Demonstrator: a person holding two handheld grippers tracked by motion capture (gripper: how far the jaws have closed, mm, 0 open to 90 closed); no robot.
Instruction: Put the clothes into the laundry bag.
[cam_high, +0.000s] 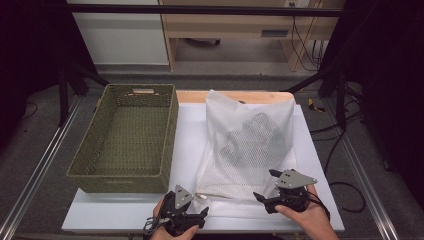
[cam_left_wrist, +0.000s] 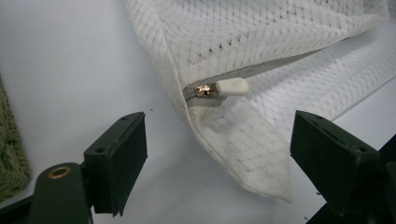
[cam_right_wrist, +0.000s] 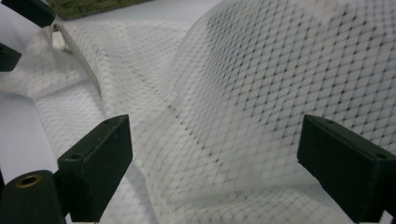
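Note:
A white mesh bag (cam_high: 250, 145) lies flat on the white table top (cam_high: 120, 207), with dark items dimly visible inside it. Its near left corner carries a zipper with a white pull (cam_left_wrist: 232, 86) on a brass slider. My left gripper (cam_high: 202, 205) is at that corner, open, and the corner lies between the jaws (cam_left_wrist: 219, 140) without touching the pads. My right gripper (cam_high: 264, 184) is at the bag's near right edge, also open, and mesh (cam_right_wrist: 261, 93) bulges between and beyond its jaws. In the right gripper view the zipper pull (cam_right_wrist: 58, 41) sits between the left gripper's jaw tips.
An empty green woven basket (cam_high: 125, 175) stands on the table's left half, close beside the bag. A wooden strip (cam_high: 192, 96) runs along the far edge. Metal rails (cam_high: 40, 165) flank the table, and cables (cam_high: 335, 150) lie on the floor at the right.

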